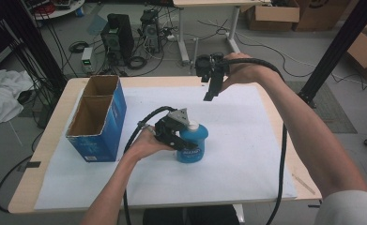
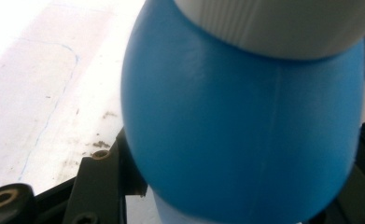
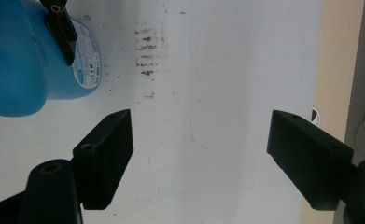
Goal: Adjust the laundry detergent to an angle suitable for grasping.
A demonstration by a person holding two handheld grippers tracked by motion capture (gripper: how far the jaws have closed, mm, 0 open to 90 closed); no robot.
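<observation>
A blue plastic bottle (image 1: 194,146) with a white cap (image 1: 193,126) stands upright near the middle of the white sheet. My left gripper (image 1: 186,140) comes in from the left and is shut on the bottle's upper body. In the left gripper view the bottle (image 2: 245,130) and its ribbed white cap (image 2: 287,23) sit right between the black jaws. My right gripper (image 1: 209,96) hangs high over the far side of the table, pointing down. It (image 3: 201,140) is open with nothing between its jaws, and bare sheet lies below it. The bottle (image 3: 21,70) lies off to its upper left.
An open blue cardboard box (image 1: 96,117) stands on the table's left side, close to my left forearm. The white sheet (image 1: 247,159) covers most of the wooden table (image 1: 54,140). Black cables trail from both grippers. Computer towers and cartons stand on the floor beyond.
</observation>
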